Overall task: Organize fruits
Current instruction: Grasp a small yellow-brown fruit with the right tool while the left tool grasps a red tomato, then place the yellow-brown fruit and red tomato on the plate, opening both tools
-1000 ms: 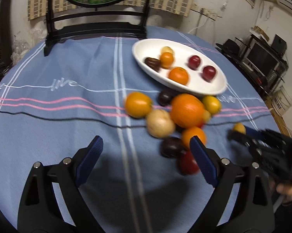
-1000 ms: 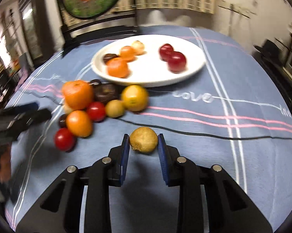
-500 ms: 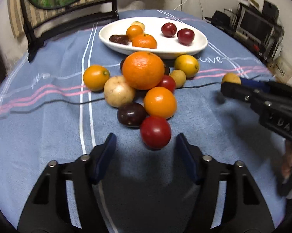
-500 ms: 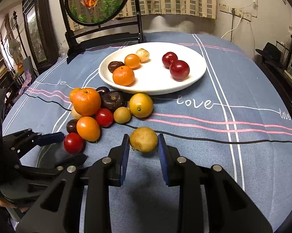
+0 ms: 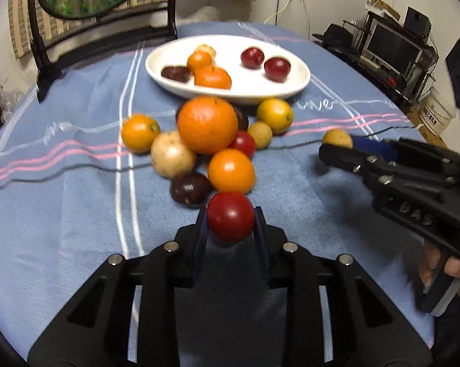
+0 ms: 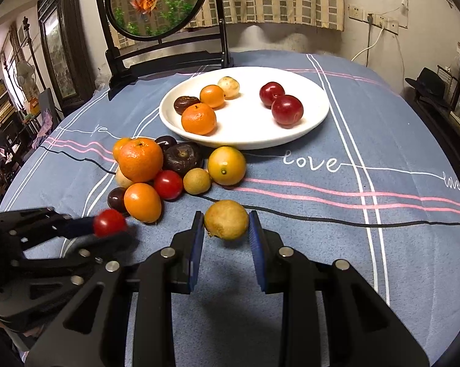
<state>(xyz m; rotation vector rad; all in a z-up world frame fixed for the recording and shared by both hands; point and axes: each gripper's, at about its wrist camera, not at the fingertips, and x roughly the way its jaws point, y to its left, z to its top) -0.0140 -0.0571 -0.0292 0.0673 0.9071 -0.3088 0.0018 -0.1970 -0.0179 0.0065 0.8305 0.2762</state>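
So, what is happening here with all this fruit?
A person is sorting fruit with two hand-held tongs. The left tongs grip a red tomato, the right tongs a yellow-brown fruit. The white plate already holds six fruits; a pile remains on the blue tablecloth beside it.

pale fruit (image 6: pixel 123 179) mostly hidden behind orange (image 6: pixel 141 159)

Black left gripper (image 5: pixel 230 229) frame, silver screws, blue-padded jaws.

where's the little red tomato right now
The red tomato sits between the left gripper fingers, at the near end of the fruit pile, just in front of an orange fruit and a dark plum.
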